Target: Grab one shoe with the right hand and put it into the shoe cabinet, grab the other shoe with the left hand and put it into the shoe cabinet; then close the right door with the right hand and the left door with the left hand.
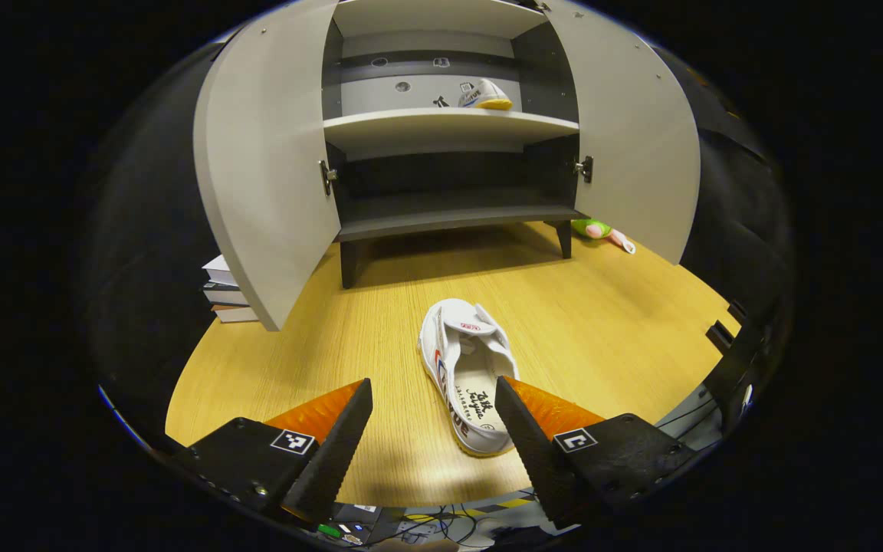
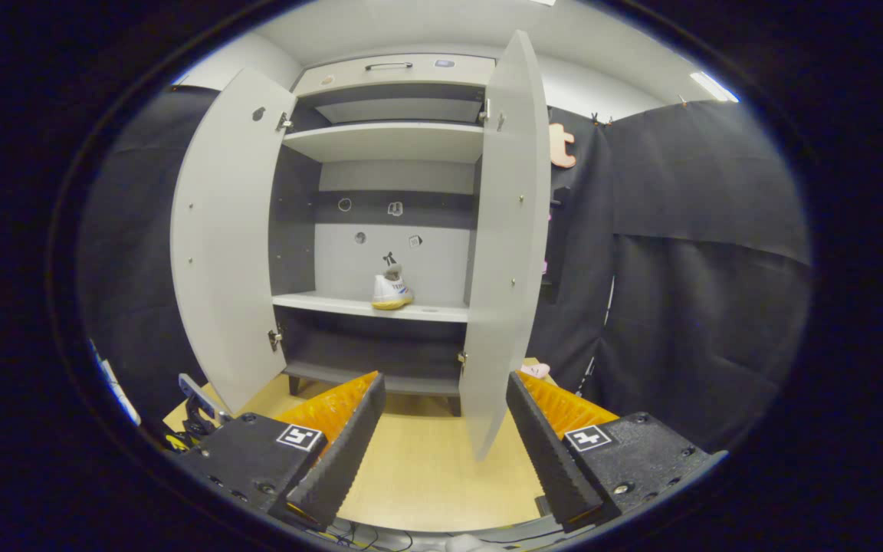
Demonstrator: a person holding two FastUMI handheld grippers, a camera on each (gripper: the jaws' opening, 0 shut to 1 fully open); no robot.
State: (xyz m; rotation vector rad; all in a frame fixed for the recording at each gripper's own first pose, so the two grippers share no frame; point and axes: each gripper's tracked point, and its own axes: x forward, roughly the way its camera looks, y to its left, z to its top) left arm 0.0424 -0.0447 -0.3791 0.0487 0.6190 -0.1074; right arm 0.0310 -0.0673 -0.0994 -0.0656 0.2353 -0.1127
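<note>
A white shoe (image 1: 466,374) lies on the wooden table (image 1: 610,330), toe toward the cabinet, heel toward me. My left gripper (image 1: 434,402) hovers open just above its heel end, the right finger overlapping the heel. The grey shoe cabinet (image 1: 449,126) stands behind with both doors swung open. A second white shoe with a yellow sole (image 1: 485,96) rests on its middle shelf, also seen as the shoe (image 2: 392,291) in the right gripper view. My right gripper (image 2: 445,395) is open and holds nothing, facing the cabinet, with the right door (image 2: 507,230) edge-on just ahead.
A stack of books (image 1: 225,291) sits behind the left door (image 1: 261,176). A green and pink toy (image 1: 602,231) lies by the cabinet's right foot. Cables and gear (image 1: 411,529) lie below the table's near edge. Black cloth hangs on the right (image 2: 679,268).
</note>
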